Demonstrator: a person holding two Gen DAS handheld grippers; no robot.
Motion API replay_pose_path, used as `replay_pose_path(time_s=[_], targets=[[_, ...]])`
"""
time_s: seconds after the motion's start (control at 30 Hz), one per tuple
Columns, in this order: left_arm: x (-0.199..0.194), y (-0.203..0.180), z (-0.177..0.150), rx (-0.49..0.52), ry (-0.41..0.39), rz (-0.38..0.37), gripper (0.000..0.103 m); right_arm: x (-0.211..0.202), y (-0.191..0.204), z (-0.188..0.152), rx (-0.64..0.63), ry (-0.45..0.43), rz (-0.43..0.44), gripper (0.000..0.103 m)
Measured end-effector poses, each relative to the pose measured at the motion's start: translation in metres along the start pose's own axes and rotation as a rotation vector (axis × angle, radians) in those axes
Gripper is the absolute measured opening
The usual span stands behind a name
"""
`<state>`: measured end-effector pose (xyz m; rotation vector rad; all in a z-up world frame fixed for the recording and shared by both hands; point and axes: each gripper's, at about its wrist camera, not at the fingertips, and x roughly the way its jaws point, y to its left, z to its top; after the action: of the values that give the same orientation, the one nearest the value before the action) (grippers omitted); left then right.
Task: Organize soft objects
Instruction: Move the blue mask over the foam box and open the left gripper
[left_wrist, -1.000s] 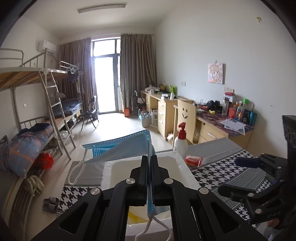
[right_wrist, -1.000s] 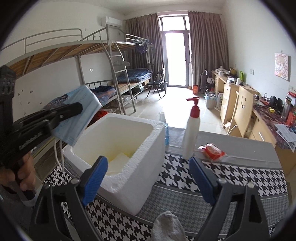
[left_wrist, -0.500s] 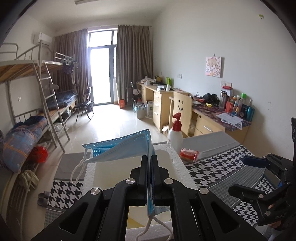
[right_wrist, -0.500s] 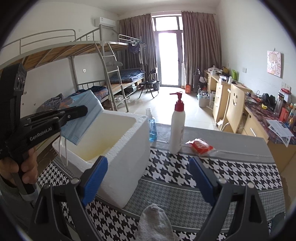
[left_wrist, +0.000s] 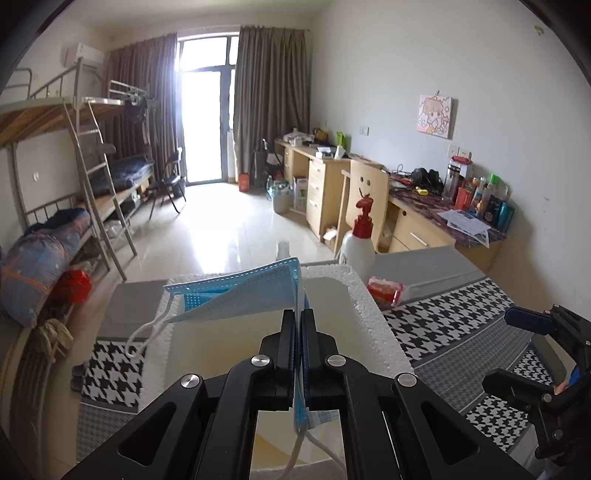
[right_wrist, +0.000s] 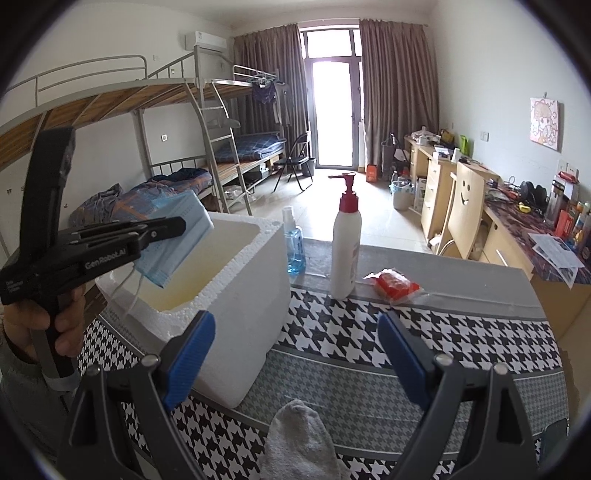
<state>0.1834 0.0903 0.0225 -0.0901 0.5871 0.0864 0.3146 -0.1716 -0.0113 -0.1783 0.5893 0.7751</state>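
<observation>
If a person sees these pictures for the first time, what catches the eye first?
First, the blue face mask pinched in the left tongs, hanging over the open white foam box. Next, the red-capped pump bottle standing behind the box, and the open right tongs above a grey sock.

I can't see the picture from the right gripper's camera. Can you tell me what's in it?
The left gripper holds a blue face mask above an open white foam box on a checkered tablecloth. The right gripper hangs open over a grey sock, with a pump bottle behind.
</observation>
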Motion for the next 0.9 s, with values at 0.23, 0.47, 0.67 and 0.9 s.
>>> replay_pose_path(time_s=[0.23, 0.47, 0.67, 0.9], targets=[[0.010, 0.000, -0.001, 0.015, 0.032, 0.030, 0.004, 0.003, -0.003, 0.000, 0.005, 0.004, 0.006, 0.092], [0.012, 0.002, -0.007, 0.002, 0.057, 0.013, 0.068, 0.005, -0.005, -0.001, 0.012, 0.003, 0.014, 0.092], [0.002, 0.001, -0.008, -0.002, 0.023, 0.026, 0.089, 0.008, -0.005, 0.000, 0.009, 0.007, 0.015, 0.092], [-0.020, -0.002, -0.006, 0.004, -0.034, 0.006, 0.092, 0.004, -0.006, 0.001, 0.013, -0.001, 0.011, 0.092]])
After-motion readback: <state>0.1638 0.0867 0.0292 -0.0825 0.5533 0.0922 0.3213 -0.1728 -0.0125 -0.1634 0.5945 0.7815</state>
